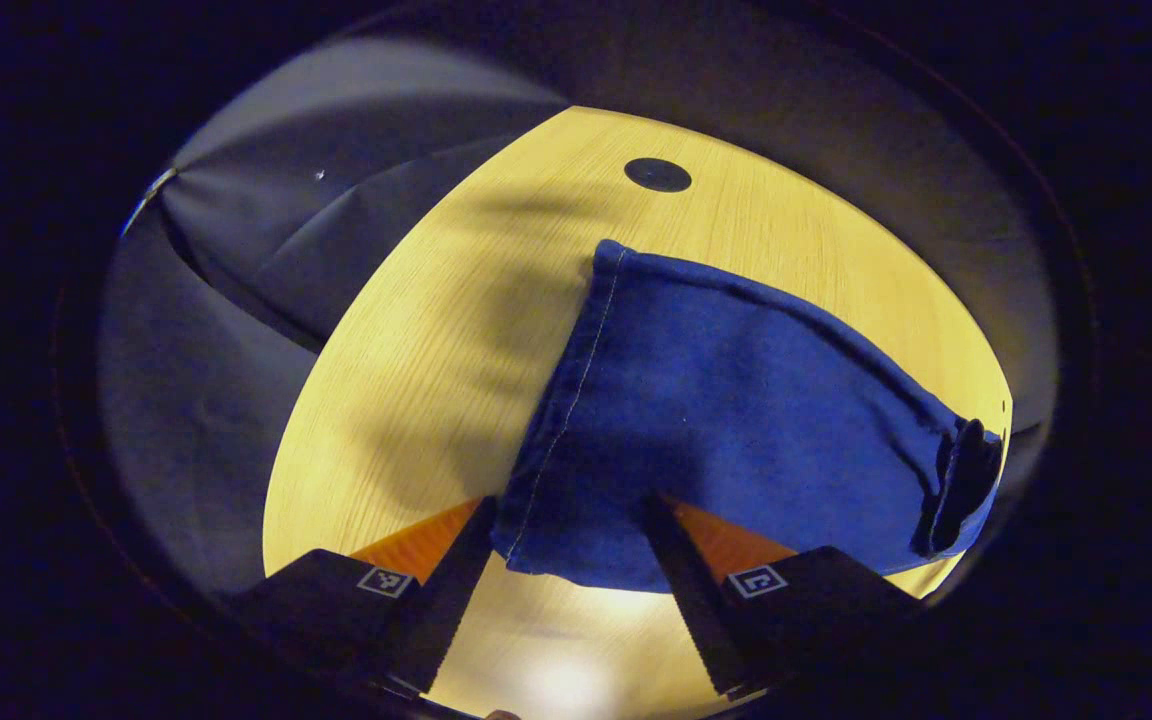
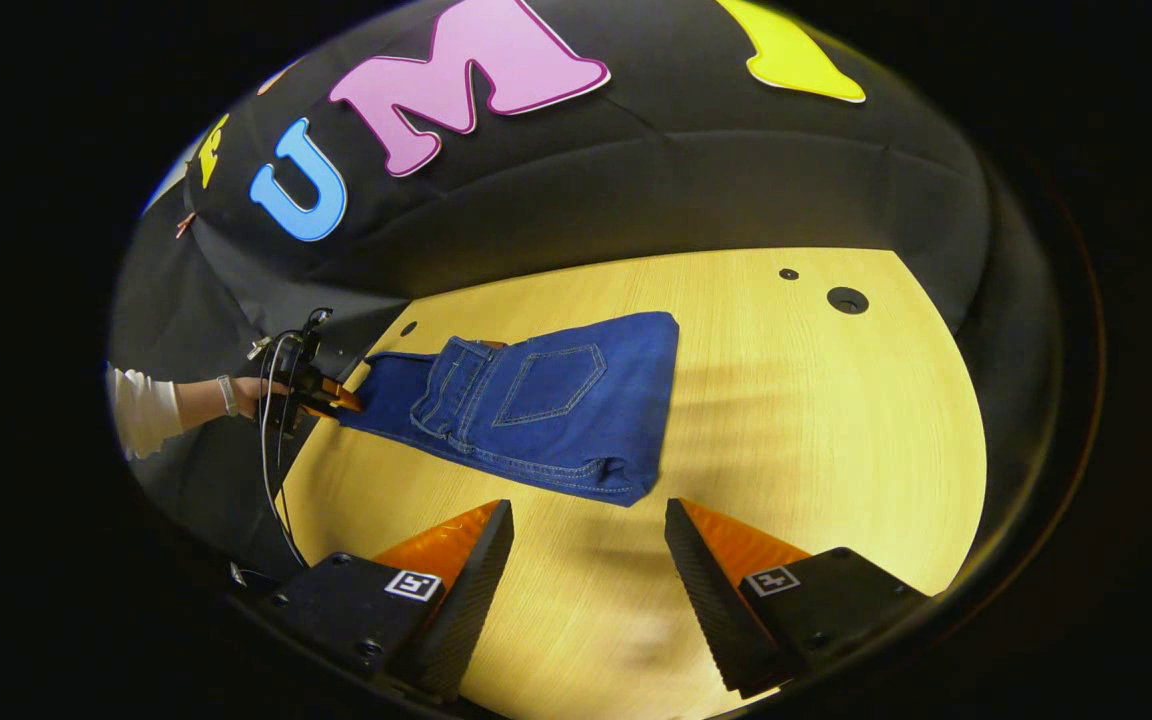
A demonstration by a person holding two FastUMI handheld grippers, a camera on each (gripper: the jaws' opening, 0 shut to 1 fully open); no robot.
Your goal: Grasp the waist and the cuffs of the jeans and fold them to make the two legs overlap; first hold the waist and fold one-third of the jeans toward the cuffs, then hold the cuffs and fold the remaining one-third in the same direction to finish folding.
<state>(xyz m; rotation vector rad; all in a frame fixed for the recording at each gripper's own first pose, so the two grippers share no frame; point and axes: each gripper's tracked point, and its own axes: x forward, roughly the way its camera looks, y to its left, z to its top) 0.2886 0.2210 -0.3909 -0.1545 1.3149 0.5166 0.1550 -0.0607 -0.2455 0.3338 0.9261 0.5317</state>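
Observation:
The blue jeans (image 2: 556, 400) lie on the wooden table (image 2: 816, 420), folded, with the waist part laid over the legs and a back pocket (image 2: 551, 385) facing up. My right gripper (image 2: 590, 507) is open above bare table, a little short of the jeans' near edge. In the left gripper view the cuff end of the jeans (image 1: 736, 400) reaches down between my left gripper's (image 1: 568, 505) wide-apart fingers, which stand open. From the right gripper view, that left gripper (image 2: 331, 398) sits at the cuff end, held by a hand (image 2: 246, 390).
A large round hole (image 2: 847, 299) and a smaller one (image 2: 788, 273) mark the table's far right corner. The same kind of hole (image 1: 657, 174) lies beyond the jeans in the left gripper view. A cable (image 2: 271, 470) hangs off the table's left edge. Black cloth walls surround the table.

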